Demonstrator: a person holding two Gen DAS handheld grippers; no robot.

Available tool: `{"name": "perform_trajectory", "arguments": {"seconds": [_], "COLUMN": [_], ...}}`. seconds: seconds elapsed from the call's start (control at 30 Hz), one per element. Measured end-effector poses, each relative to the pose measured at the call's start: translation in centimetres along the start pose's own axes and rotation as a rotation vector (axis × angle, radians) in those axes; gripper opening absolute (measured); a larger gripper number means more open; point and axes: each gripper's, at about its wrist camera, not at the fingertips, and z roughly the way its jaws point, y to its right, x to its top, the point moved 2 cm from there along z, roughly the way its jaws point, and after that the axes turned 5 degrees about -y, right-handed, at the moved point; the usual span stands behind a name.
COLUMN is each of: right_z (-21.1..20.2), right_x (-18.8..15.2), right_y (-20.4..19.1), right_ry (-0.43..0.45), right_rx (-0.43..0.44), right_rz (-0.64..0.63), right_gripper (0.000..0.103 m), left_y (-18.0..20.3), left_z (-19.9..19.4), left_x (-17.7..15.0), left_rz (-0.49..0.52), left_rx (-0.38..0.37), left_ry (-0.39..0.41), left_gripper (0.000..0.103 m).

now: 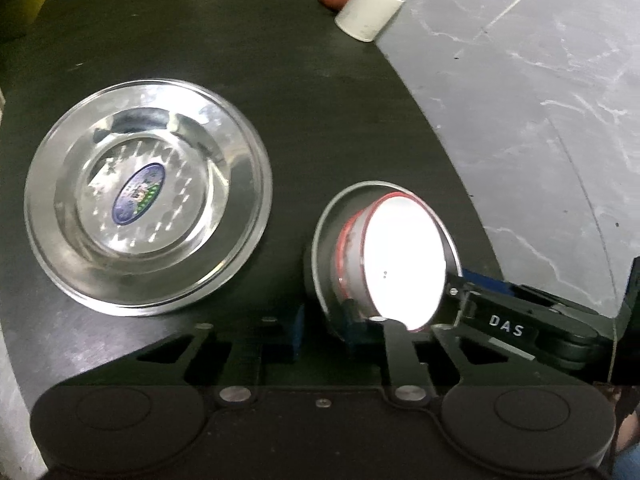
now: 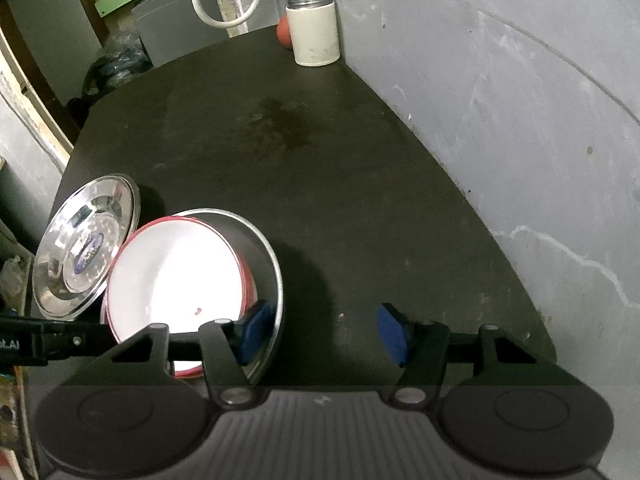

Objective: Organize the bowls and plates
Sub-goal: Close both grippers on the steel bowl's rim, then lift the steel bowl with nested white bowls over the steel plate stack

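On the desk (image 1: pixel 320 100), the left hand-held gripper (image 1: pixel 324 326) clamps the tilted steel bowl (image 1: pixel 325 248) by its rim and the right hand-held gripper (image 2: pixel 325 334) straddles that rim half-open without pressing, so the loose white bowl (image 1: pixel 404 260) inside could slide out.

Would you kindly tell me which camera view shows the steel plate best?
The left wrist view: the steel plate lies whole and unobstructed, sticker visible. The right wrist view shows it near the frame edge, partly hidden behind the white bowl.

Both grippers are matte black; the left gripper (image 1: pixel 324 330) has angular finger arms with triangular cut-outs, blue pads, silver screws at the pivots and two round domed housings; the right gripper (image 2: pixel 322 334) has the same build, blue pads (image 2: pixel 391 334) and a ribbed grey body panel; its arm, seen from the left wrist, reads "DAS" in white.
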Motion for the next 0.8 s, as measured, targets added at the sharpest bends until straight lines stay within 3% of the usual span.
{"name": "perform_trajectory", "arguments": {"seconds": [0.27,0.4,0.53,0.8], "right_z": [0.03,0.03,0.09,0.63], "right_x": [-0.13,-0.2,-0.24,-0.29], "right_y": [0.07,0.37,0.32,0.48], "right_ry": [-0.007,-0.019,-0.024,-0.041], "right_rx": [0.078,0.106,0.145,0.19], "right_rz": [0.04,0.071,0.082,0.126], "right_gripper": [0.033,0.029,0.016,0.013], "left_y": [-0.29,-0.58,-0.59,-0.5], "left_z": [-0.02,-0.23,-0.31,-0.3], "left_x": [0.02,-0.15,-0.17,-0.11], "left_rz": [0.009,0.018,0.024,0.033], "left_rx": [-0.016,-0.021,-0.02,-0.023], "left_ry": [0.008,0.014,0.017,0.024], "left_gripper": [0.017,0.017,0.017,0.016]}}
